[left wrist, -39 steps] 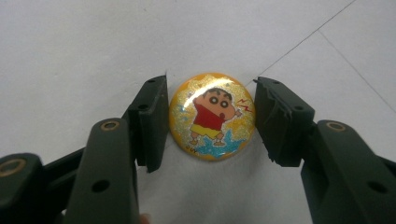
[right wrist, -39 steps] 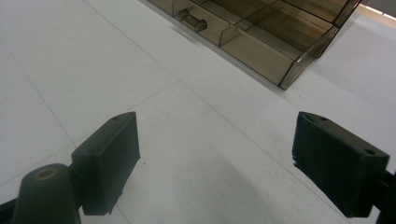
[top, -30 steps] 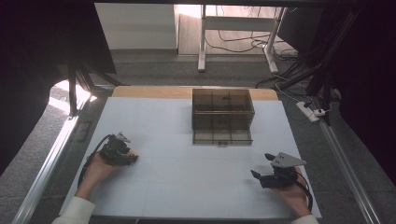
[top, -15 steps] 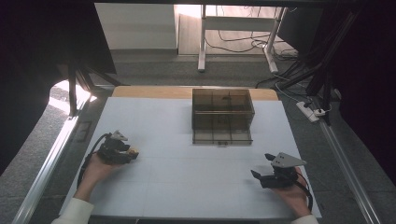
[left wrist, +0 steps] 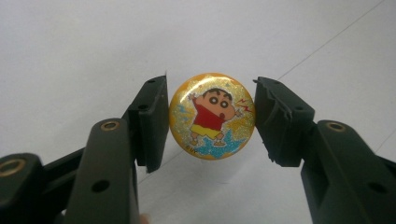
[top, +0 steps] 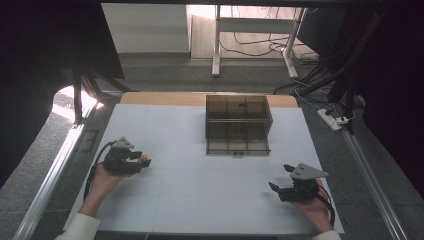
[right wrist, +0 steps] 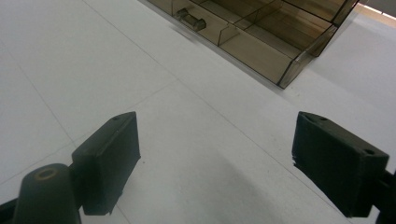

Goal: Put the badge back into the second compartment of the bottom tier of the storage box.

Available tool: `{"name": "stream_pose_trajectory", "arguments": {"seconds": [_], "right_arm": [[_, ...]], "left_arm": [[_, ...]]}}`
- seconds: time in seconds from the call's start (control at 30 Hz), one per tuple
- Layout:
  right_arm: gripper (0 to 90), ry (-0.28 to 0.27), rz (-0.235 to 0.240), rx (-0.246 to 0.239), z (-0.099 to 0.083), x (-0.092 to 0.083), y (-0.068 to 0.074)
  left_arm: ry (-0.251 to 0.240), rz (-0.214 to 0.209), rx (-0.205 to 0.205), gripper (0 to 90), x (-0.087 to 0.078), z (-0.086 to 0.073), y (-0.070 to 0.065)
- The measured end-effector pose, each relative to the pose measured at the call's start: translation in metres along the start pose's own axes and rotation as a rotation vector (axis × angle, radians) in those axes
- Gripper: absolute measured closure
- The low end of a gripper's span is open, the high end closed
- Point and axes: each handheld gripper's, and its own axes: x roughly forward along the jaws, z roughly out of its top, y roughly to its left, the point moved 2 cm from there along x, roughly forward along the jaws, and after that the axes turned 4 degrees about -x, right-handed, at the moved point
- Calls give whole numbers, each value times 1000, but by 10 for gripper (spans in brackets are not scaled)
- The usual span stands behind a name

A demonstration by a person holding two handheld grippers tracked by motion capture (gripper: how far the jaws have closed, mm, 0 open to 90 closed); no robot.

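Observation:
A round yellow badge (left wrist: 212, 114) with a cartoon child printed on it sits between the jaws of my left gripper (left wrist: 211, 119). Both jaws press against its edges, and it hangs a little above the white table. From above, the left gripper (top: 144, 160) is at the table's left side with the badge (top: 145, 159) showing as a small yellow spot at its tips. My right gripper (top: 281, 177) is near the front right, jaws wide apart and empty. In its own view the right gripper (right wrist: 215, 154) hovers over bare table.
A smoky transparent drawer box (top: 238, 117) stands at the back centre, its lower drawer (top: 238, 144) pulled out toward me with a small handle (right wrist: 189, 19). The white table (top: 200, 200) spreads between the grippers. A power strip (top: 334, 120) and cables lie on the floor to the right.

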Motion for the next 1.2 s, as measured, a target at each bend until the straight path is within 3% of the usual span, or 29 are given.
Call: {"name": "stream_pose_trajectory", "arguments": {"seconds": [0.6, 1.2], "right_arm": [[151, -1, -1, -1, 0, 0, 0], [151, 2, 0, -4, 0, 1, 0]], "left_arm": [[-97, -5, -2, 464, -10, 2, -2], [-185, -25, 26, 464, -23, 10, -13]]}}
